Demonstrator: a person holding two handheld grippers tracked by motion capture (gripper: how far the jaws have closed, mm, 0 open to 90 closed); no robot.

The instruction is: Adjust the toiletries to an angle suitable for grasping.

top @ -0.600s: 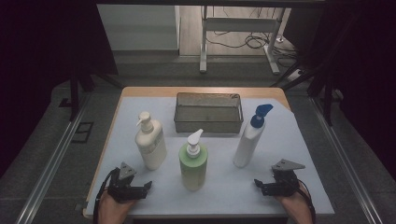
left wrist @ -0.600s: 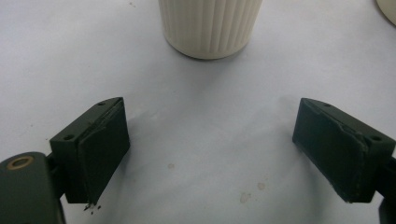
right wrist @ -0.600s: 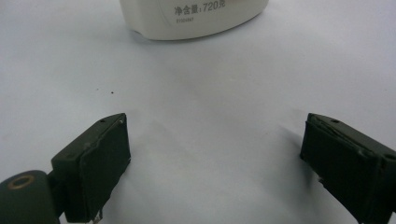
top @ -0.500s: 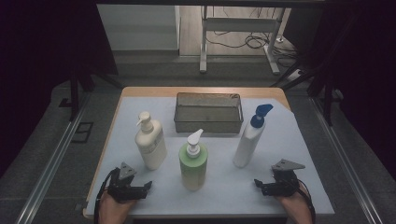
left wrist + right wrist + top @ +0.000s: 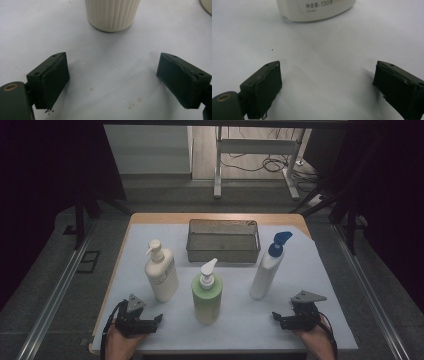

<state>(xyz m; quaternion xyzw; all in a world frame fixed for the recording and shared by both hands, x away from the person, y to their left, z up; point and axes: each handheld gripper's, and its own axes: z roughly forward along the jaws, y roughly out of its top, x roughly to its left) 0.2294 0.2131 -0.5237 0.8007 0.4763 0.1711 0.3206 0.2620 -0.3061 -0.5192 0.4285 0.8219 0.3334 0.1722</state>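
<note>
A: In the high view the white table cover (image 5: 330,270) is lit evenly from above, while both sides of the frame are almost black.

B: Yes. The gripper views are bright and a little soft, and weak shadows fall beside the dark jaws.

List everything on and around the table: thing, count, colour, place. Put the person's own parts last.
Cream pump bottle: 1, cream, upright at the table's left, in front of the left claw.
Green pump bottle: 1, pale green with white pump, upright at front centre.
White bottle: 1, white with blue cap, upright at right, in front of the right claw.
Wire basket: 1, grey metal, at the back centre, nothing visible inside.
Table cover: 1, white, over the wooden table.
Stand: 1, white, on the floor behind the table.
Left claw: 1, black, front left, jaws open.
Right claw: 1, black, front right, jaws open.
</note>
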